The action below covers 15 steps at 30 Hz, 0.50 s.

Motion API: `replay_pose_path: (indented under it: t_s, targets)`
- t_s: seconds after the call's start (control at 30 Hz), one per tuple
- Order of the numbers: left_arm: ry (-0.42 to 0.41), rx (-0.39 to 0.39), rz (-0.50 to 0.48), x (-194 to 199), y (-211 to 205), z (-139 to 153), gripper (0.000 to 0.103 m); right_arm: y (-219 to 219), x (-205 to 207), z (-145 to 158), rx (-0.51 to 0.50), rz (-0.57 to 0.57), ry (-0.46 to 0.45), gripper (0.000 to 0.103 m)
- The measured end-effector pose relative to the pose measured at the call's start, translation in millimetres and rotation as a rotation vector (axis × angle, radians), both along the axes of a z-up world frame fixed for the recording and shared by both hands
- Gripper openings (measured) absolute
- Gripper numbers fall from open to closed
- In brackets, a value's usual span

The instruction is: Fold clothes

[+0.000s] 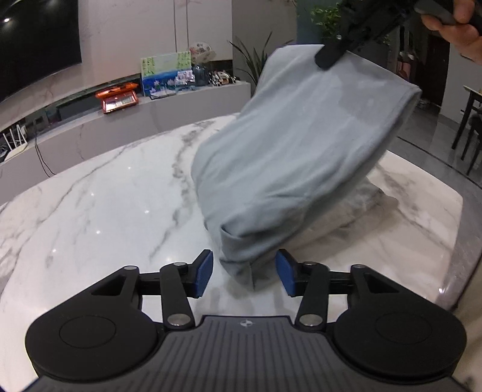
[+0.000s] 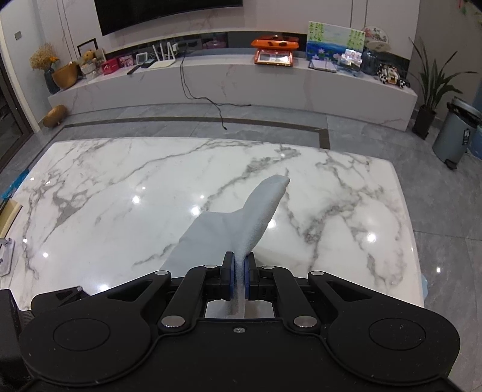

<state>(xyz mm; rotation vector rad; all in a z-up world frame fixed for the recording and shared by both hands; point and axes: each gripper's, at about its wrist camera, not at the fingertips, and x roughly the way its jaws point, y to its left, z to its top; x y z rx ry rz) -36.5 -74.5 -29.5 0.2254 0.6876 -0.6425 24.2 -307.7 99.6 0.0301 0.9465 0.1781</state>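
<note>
**Grey garment lifted at one end, one set of tongs clamped, one gaping**

One garment in play, and two sets of tongs. The grey garment (image 1: pixel 289 156) rises off the marble tabletop (image 1: pixel 114 193) at a steep slant, its top edge hauled up toward 1 o'clock in the left wrist view, its lower end still slumped on the stone. Up there the right tongs (image 1: pixel 327 58) bite the cloth's upper edge, a hand (image 1: pixel 458 27) gripping the handle behind them.

From the right wrist view, the right tongs (image 2: pixel 240 271) are clamped tight on a pinch of the grey garment (image 2: pixel 229 229), blue pads pressing from both sides; one fold of fabric pokes out ahead toward 12 o'clock, the rest drops away toward 7 o'clock over the tabletop (image 2: pixel 120 196).

The left tongs (image 1: pixel 244 271) sit low with their two blue pads wide apart. The garment's bottom corner hangs right between them, at 12 o'clock, just ahead of the pads, touching neither.
</note>
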Motion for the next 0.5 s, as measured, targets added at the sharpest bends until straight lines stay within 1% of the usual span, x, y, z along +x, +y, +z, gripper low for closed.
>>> replay_pose_path:
  t_s: [0.03,0.07,0.1,0.23,0.3,0.37,0.43,0.5]
  targets:
    - [-0.003,0.005,0.001,0,-2,-2,0.019,-1,-1,0,-0.001,-0.002,0.001,0.005]
    - [-0.005,0.007,0.007,-1,-2,-4,0.014,-2,-1,0,-0.001,-0.002,0.003,0.005]
    - [-0.007,0.009,0.013,-2,-2,-6,0.013,-3,-2,0,-0.003,-0.001,0.006,0.005]
    - [-0.026,0.035,0.004,-4,-5,-8,0.012,-9,-3,-6,-0.016,-0.021,0.021,0.005]
    - [-0.049,0.064,-0.005,-6,-10,-7,0.011,-15,-7,-14,-0.012,-0.041,0.029,0.005]
    - [-0.065,0.086,-0.011,-7,-13,-7,0.011,-24,-12,-28,-0.002,-0.071,0.048,0.005]
    - [-0.067,0.089,-0.019,-6,-15,-6,0.011,-36,-17,-46,0.004,-0.106,0.072,0.005]
    - [-0.073,0.097,-0.028,-6,-17,-5,0.011,-49,-20,-70,0.032,-0.148,0.107,0.005]
